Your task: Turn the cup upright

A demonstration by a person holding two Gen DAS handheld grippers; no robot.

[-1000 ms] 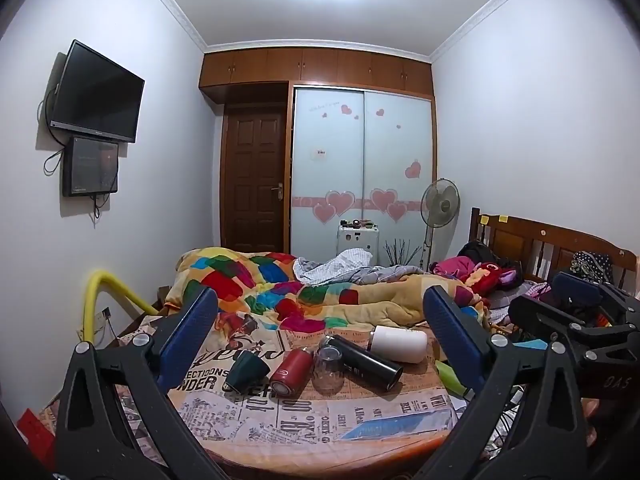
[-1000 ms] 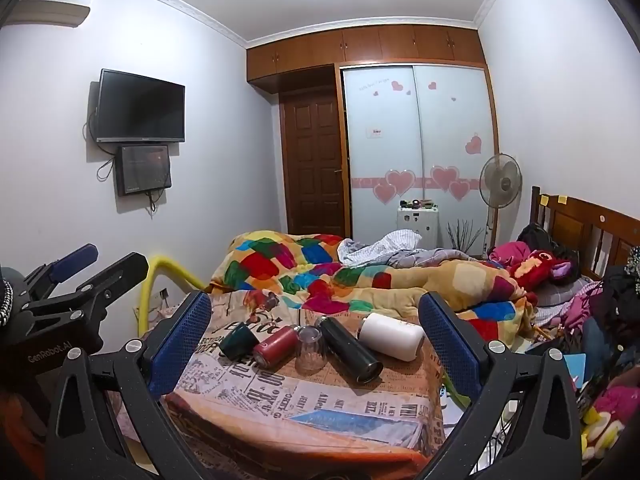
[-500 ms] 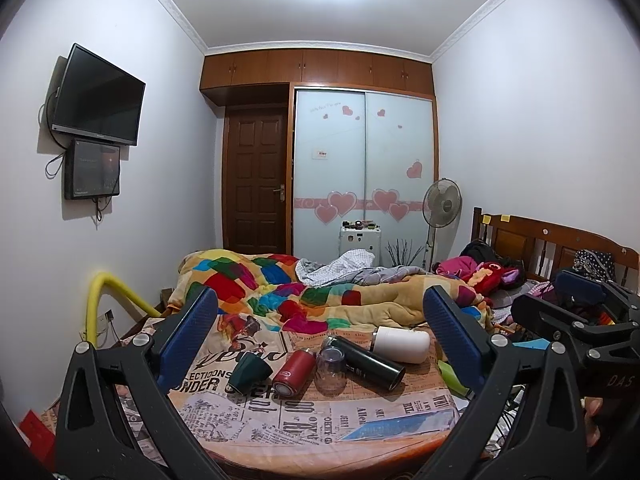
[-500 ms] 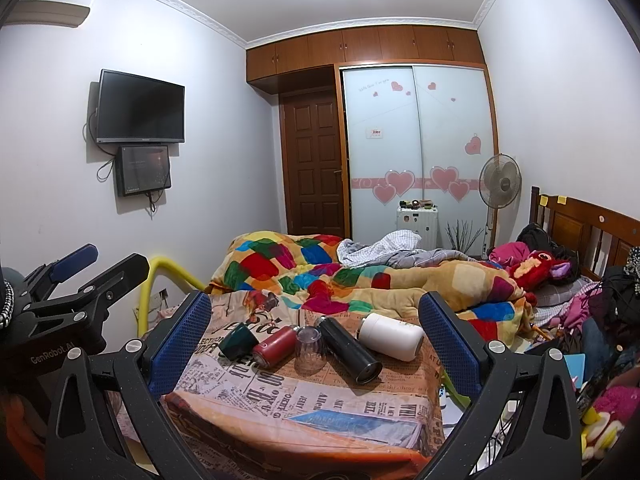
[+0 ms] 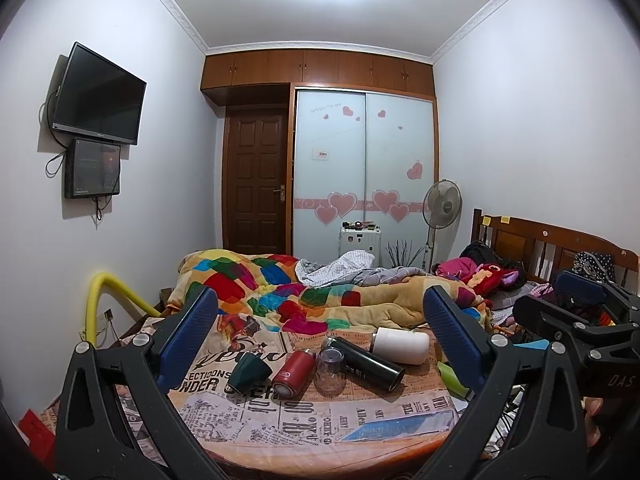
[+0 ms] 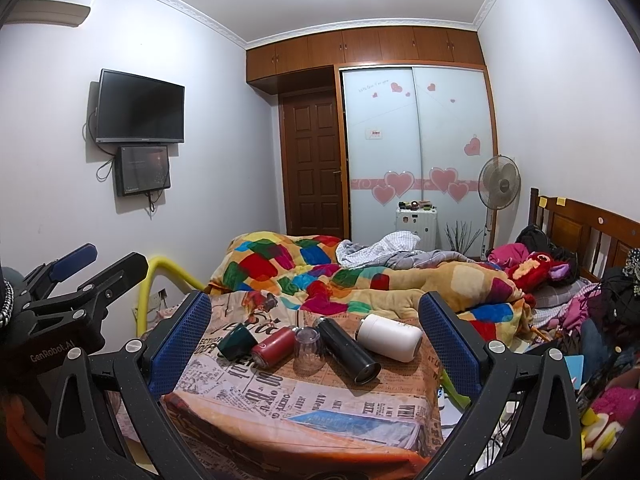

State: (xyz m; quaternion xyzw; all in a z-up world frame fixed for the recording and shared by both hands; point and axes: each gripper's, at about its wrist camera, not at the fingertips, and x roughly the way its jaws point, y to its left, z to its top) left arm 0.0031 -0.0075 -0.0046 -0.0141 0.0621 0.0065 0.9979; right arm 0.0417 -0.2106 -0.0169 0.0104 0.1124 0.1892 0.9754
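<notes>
A clear glass cup [image 5: 329,370] [image 6: 309,349] stands upside down on the newspaper-print cloth [image 5: 280,420] [image 6: 304,400]. Around it lie a dark green cup [image 5: 249,372] [image 6: 237,340], a red flask [image 5: 293,372] [image 6: 273,345], a black flask [image 5: 364,361] [image 6: 347,349] and a white flask [image 5: 400,345] [image 6: 389,337], all on their sides. My left gripper [image 5: 320,340] and right gripper [image 6: 316,340] are open, empty and held back from the cups. The right gripper shows in the left wrist view [image 5: 576,320]; the left gripper shows in the right wrist view [image 6: 72,296].
A colourful quilt [image 5: 320,296] is heaped on the bed behind the cloth. A yellow tube [image 5: 108,292] arches at the left. A wooden headboard [image 5: 540,244], clothes and a red plush toy [image 6: 536,268] are at the right. A fan [image 5: 442,204] stands by the wardrobe.
Both views have shifted only slightly; the left wrist view has drifted a little. The cups and flasks have not moved. Both grippers stay open.
</notes>
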